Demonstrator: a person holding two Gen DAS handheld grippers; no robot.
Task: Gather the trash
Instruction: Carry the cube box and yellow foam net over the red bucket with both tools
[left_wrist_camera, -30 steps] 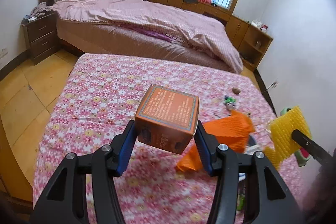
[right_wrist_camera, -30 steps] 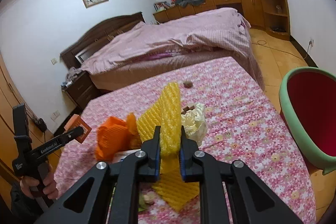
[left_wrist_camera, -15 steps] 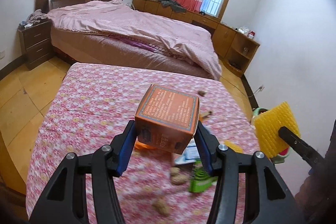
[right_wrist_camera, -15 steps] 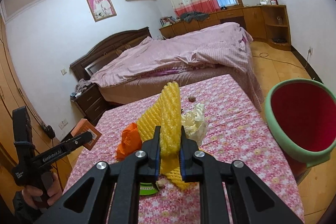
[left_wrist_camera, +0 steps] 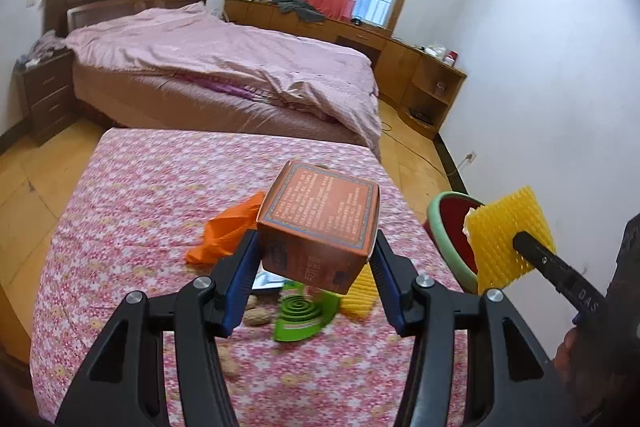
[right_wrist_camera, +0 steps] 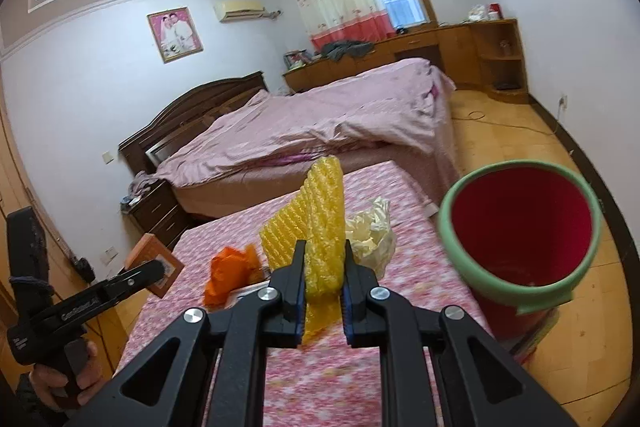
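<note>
Left gripper (left_wrist_camera: pixel 314 261) clamped on orange box (left_wrist_camera: pixel 320 223), held above floral table (left_wrist_camera: pixel 132 203). Right gripper (right_wrist_camera: pixel 322 287) clamped on yellow foam net (right_wrist_camera: pixel 324 227), beside red bin (right_wrist_camera: pixel 520 227).

I see the box (left_wrist_camera: pixel 320 227) between my left tongs (left_wrist_camera: pixel 314 281), above the tabletop (left_wrist_camera: pixel 132 203). Under it lie a bag (left_wrist_camera: pixel 226 231), a coil pack (left_wrist_camera: pixel 304 315) and nuts (left_wrist_camera: pixel 256 315). My right tongs (right_wrist_camera: pixel 322 291) pinch a foam net (right_wrist_camera: pixel 324 227). The bin (right_wrist_camera: pixel 520 231) stands off the tabletop's right edge; the bed (left_wrist_camera: pixel 224 63) lies behind.
</note>
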